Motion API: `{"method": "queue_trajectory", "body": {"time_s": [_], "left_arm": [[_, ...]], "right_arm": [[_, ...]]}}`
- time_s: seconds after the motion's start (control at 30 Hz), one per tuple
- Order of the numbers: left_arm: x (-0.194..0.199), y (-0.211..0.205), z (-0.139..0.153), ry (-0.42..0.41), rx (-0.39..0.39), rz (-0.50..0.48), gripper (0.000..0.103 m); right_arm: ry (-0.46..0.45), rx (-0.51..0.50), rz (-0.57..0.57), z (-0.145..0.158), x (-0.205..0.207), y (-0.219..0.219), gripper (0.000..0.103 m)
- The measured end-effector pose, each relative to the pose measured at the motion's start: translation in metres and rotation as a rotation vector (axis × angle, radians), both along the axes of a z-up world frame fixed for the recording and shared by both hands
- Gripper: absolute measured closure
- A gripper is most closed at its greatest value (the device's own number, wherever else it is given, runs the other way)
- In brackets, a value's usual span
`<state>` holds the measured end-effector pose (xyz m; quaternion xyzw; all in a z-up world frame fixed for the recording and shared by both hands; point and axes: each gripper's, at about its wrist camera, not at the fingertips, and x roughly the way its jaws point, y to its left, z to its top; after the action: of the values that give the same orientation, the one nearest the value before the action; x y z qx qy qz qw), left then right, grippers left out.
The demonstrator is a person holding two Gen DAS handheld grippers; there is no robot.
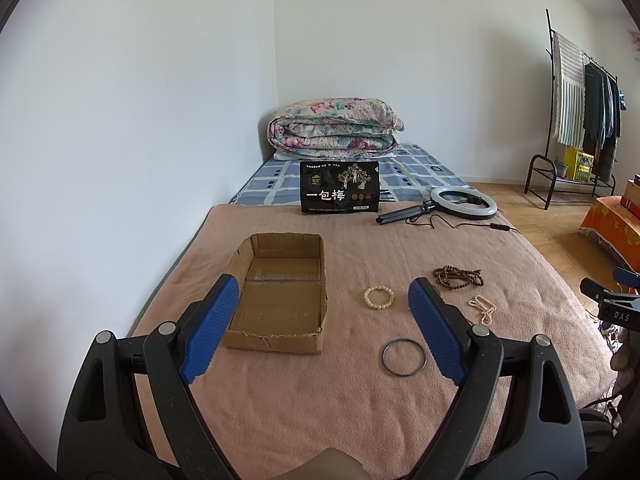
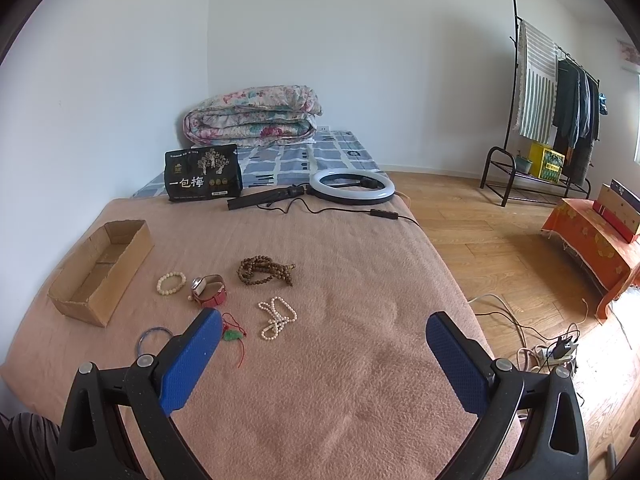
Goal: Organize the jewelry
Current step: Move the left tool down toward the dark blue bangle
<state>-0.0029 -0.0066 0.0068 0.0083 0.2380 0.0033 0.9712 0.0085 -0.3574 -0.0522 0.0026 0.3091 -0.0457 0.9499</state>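
Both the left tongs (image 1: 322, 296) and the right tongs (image 2: 324, 330) are spread wide, empty. Ahead of the left tongs lies a cream bead bracelet (image 1: 378, 298), round and closed; left of it stands a cardboard box (image 1: 276, 322).

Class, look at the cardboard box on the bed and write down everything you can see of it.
The cardboard box is a shallow, open-topped brown tray with no lid. Its walls are low, and the near edge looks torn and ragged. A crease or seam runs across the floor inside. Nothing lies in it. It sits flat on the pinkish-brown blanket, left of the bracelets, touching only the blanket. In the right wrist view it appears at the left edge of the bed.
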Motion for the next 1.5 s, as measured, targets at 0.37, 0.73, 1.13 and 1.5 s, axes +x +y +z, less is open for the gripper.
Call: {"method": "queue_trajectory", "body": {"time_s": [0.37,0.73,1.13,1.5], "left_arm": [[0.016,-0.001,-0.016,0.026,0.002,-0.011,0.014],[0.042,-0.001,-0.039,0.064,0.029,-0.041,0.014],[0.075,-0.023,-0.064,0.126,0.046,-0.126,0.014],[0.091,-0.056,-0.096,0.206,0.071,-0.251,0.014]], "right_arm": [[0.018,-0.002,-0.002,-0.007,0.011,-0.002,0.0],[0.034,-0.008,0.02,-0.02,0.031,-0.01,0.0],[0.122,0.014,0.099,-0.047,0.069,-0.02,0.0],[0.193,0.009,0.177,-0.069,0.1,-0.016,0.0]]}}
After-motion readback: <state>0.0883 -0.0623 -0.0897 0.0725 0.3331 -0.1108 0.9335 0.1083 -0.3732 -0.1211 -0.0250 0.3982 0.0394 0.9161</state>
